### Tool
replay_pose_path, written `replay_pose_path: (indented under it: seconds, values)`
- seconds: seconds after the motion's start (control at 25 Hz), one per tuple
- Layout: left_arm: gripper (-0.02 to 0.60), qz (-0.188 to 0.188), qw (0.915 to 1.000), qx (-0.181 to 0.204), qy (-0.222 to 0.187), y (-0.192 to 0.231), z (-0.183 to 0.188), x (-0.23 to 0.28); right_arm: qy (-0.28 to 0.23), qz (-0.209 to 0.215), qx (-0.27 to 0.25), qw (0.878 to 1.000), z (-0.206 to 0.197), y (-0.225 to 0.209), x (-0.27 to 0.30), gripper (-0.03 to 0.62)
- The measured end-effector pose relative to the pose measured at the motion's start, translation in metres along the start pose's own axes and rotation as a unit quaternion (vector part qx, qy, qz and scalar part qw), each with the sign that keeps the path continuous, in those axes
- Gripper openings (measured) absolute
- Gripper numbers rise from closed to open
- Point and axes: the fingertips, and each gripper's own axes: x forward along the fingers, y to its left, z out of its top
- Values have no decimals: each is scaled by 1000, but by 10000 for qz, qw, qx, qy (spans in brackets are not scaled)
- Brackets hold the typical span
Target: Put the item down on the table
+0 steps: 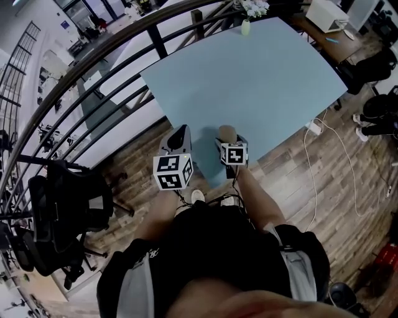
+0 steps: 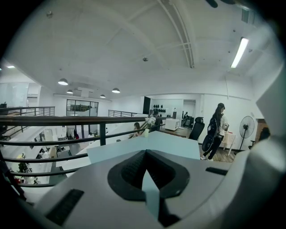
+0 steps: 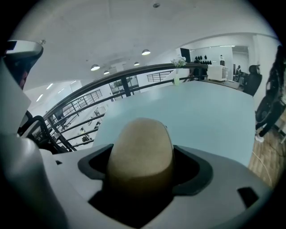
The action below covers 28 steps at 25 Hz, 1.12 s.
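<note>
A tan, egg-shaped item (image 3: pixel 140 152) sits between the jaws of my right gripper (image 3: pixel 140 172), which is shut on it. In the head view the item (image 1: pixel 227 131) pokes out of the right gripper (image 1: pixel 228 139) just over the near edge of the light blue table (image 1: pixel 249 81). My left gripper (image 1: pixel 181 131) hovers beside it to the left, also at the table's near edge. In the left gripper view its jaws (image 2: pixel 147 179) stand together with only a thin sliver of table (image 2: pixel 147 145) showing between them, and they hold nothing.
A dark metal railing (image 1: pixel 93 74) runs along the table's left side. A black office chair (image 1: pixel 68 211) stands at the left on the wooden floor. A small vase of flowers (image 1: pixel 247 18) stands at the table's far edge. White cables (image 1: pixel 317 155) trail right. A person (image 2: pixel 216 129) stands beyond.
</note>
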Motion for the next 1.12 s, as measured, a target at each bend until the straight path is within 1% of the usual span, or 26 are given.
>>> replay_pose_path:
  seconds: [0.12, 0.2, 0.48, 0.6, 0.72, 0.84, 0.92, 1.04, 1.08, 1.12]
  values:
    - [8, 32, 10000, 7, -15, 3, 1, -2, 248, 47, -137, 9996, -12, 3, 8, 413]
    - [9, 49, 10000, 10, -20, 3, 1, -3, 402, 65, -139, 9991, -20, 4, 11, 414]
    - [8, 106, 9999, 7, -25, 7, 0, -10, 658, 49, -263, 9975, -39, 6, 18, 417]
    - [8, 130, 9999, -16, -43, 8, -1, -12, 455, 30, -262, 9986, -30, 5, 15, 417]
    - [9, 102, 9999, -25, -71, 5, -1, -14, 57, 34, -247, 9997, -14, 6, 7, 422]
    - [9, 43, 9999, -17, -105, 1, 0, -15, -463, 18, -148, 9988, 14, 6, -11, 418]
    - [9, -2, 9999, -11, -135, -2, 2, -15, -900, 1, -14, 9959, 36, 5, -28, 382]
    - [8, -65, 9998, -13, -203, -6, 6, -13, -1594, -20, 177, 9871, 72, 2, -59, 285]
    - [9, -92, 9997, -7, -225, -8, 8, -12, -1838, -69, 200, 9827, 84, 1, -71, 236]
    - [8, -122, 9996, 2, -244, -10, 9, -11, -2083, -153, 186, 9778, 95, -1, -83, 140]
